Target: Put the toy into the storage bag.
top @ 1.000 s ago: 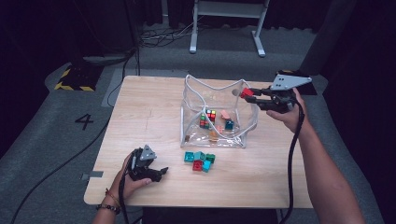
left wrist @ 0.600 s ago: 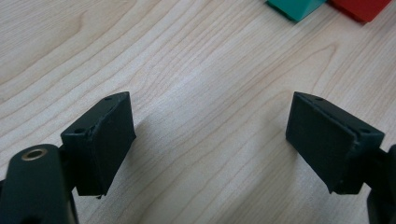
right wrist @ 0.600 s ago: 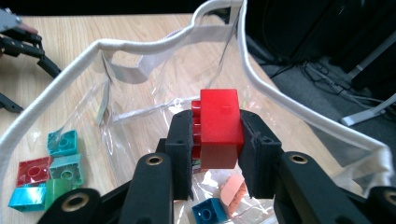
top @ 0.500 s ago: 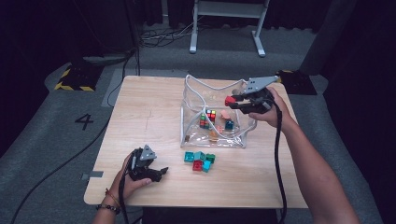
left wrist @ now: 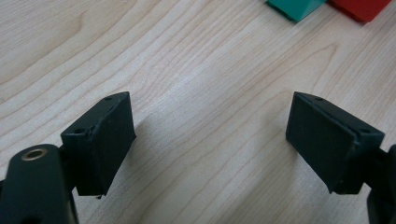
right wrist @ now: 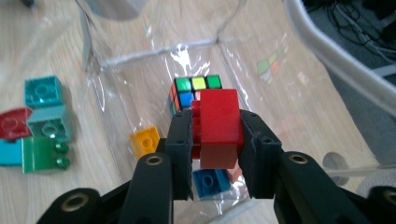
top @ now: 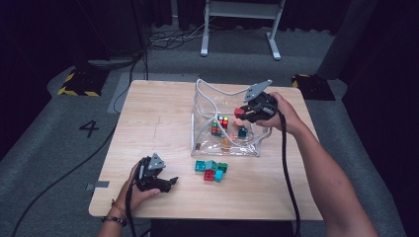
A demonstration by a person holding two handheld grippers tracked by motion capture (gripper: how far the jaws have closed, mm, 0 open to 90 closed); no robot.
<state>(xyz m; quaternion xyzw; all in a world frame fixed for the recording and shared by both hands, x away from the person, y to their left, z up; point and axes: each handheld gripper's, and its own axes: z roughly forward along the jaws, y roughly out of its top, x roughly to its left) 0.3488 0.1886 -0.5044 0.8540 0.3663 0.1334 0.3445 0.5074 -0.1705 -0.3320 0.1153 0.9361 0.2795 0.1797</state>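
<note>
At the near left of the table (top: 148, 113), the left gripper (top: 165, 183) rests in the person's hand with its jaws spread wide over bare wood and nothing between them. Just right of it lies a loose cluster of blocks (top: 211, 170), near the front wall of the clear bag (top: 202, 133). Farther right, the right gripper (top: 241, 113) hangs over the bag's open top with its jaws clamped on a red block (right wrist: 217, 128), above the puzzle cube (right wrist: 192, 91), orange block (right wrist: 144, 140) and blue block (right wrist: 211, 182) inside.

One legible marking: the numeral "4" (top: 89, 128), dark, on the grey floor left of the wooden table (top: 158, 113). No other text, label or brand can be read.
</note>
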